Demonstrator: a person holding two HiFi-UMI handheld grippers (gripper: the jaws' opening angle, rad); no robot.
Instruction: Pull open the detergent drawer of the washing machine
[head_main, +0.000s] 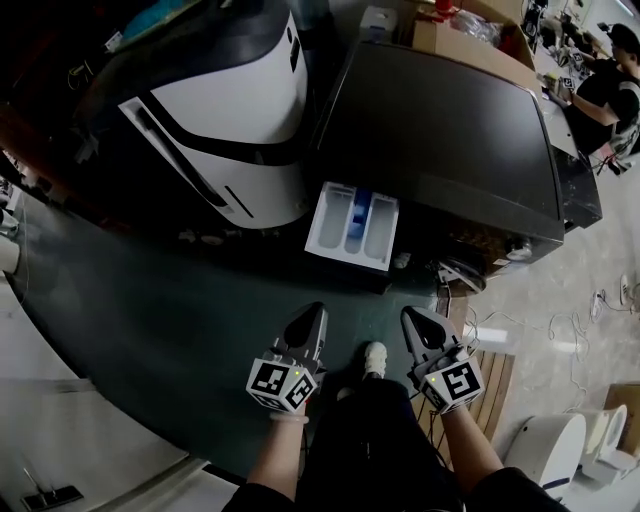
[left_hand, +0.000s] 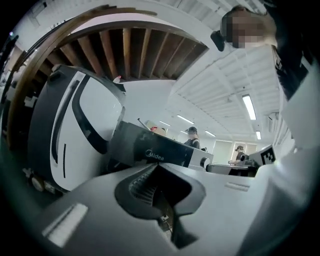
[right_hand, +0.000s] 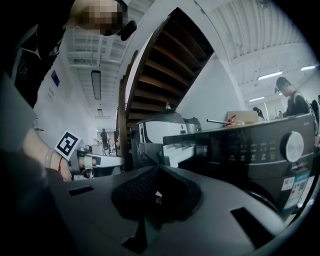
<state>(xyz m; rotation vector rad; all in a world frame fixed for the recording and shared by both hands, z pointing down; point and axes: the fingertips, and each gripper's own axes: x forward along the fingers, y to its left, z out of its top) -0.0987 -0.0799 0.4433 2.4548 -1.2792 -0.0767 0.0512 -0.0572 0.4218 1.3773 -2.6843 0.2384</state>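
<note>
The black washing machine (head_main: 440, 140) stands ahead with its white detergent drawer (head_main: 352, 225) pulled out toward me, a blue compartment showing in its middle. My left gripper (head_main: 312, 318) and right gripper (head_main: 415, 320) hang side by side well short of the drawer, both shut with nothing between the jaws. In the right gripper view the drawer (right_hand: 182, 150) juts out from the machine's front, left of the control dial (right_hand: 293, 146), beyond the shut right gripper (right_hand: 159, 167). The left gripper (left_hand: 157, 165) points at the machine's front panel (left_hand: 155, 150).
A large white and black rounded machine (head_main: 230, 110) stands left of the washer. A cardboard box (head_main: 470, 40) sits behind it. A person (head_main: 610, 80) is at the far right. A wooden pallet (head_main: 490, 385), cables and a white unit (head_main: 550, 450) lie at my right.
</note>
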